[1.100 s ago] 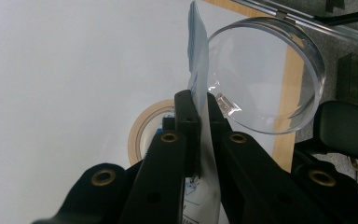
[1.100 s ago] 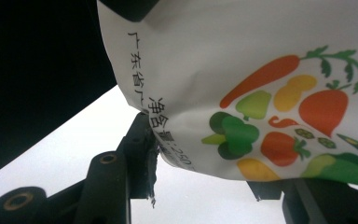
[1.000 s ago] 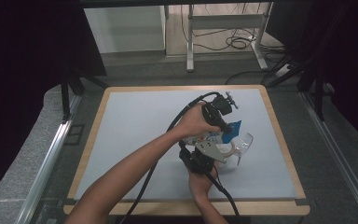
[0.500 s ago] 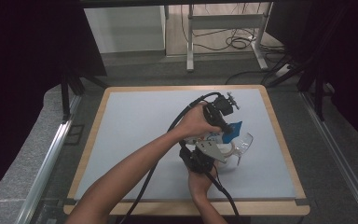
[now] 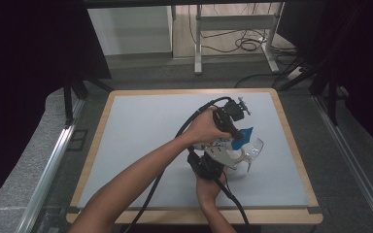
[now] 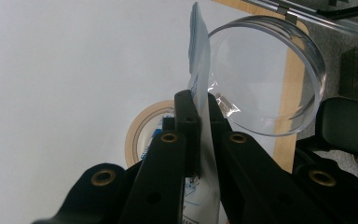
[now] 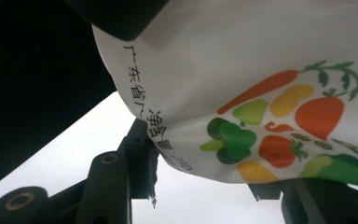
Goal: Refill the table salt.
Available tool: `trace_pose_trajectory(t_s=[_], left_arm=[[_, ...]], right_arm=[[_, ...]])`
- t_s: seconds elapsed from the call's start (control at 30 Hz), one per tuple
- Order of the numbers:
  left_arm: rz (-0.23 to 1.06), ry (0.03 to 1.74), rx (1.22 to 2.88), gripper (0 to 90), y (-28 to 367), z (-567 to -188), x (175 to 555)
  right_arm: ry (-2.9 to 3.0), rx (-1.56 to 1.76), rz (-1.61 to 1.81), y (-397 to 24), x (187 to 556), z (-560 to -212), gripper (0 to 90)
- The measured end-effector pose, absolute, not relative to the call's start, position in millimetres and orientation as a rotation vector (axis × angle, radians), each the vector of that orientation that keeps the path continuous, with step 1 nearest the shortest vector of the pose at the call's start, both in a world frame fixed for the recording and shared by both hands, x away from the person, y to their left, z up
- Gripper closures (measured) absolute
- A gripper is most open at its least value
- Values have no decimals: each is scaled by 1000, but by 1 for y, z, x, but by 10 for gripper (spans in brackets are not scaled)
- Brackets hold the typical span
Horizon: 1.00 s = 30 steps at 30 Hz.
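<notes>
Left tongs (image 6: 199,109) clamped on pouch (image 6: 200,70) edge, forearm crossing above clear round dish (image 6: 265,74). Right tongs (image 7: 200,154) pinch pouch's lower edge beside dish. Pouch: vegetable print, Chinese characters "广东省".

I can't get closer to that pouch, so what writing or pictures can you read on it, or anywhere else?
"广东省": black characters down the white pouch edge, right gripper view.
Characters below them and digits like "290": too blurred.
Vegetable drawings: no words.
Blue print on the pouch between the left gripper jaws: too small.
</notes>
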<state>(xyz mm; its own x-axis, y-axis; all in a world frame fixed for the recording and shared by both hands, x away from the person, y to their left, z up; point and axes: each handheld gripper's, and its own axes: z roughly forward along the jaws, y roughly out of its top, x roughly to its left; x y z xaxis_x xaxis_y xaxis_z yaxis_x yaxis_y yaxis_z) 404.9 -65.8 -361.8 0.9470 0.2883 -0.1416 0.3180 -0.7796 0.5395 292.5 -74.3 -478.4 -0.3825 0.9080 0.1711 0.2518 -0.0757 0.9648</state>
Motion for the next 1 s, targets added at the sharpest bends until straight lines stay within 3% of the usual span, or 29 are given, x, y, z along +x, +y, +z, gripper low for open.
trace_pose_trajectory(t_s=[1.0], left_arm=[[-85, 428, 2503, 900, -65, -363, 406]], right_arm=[[1645, 1248, 1473, -75, 293, -478, 525]])
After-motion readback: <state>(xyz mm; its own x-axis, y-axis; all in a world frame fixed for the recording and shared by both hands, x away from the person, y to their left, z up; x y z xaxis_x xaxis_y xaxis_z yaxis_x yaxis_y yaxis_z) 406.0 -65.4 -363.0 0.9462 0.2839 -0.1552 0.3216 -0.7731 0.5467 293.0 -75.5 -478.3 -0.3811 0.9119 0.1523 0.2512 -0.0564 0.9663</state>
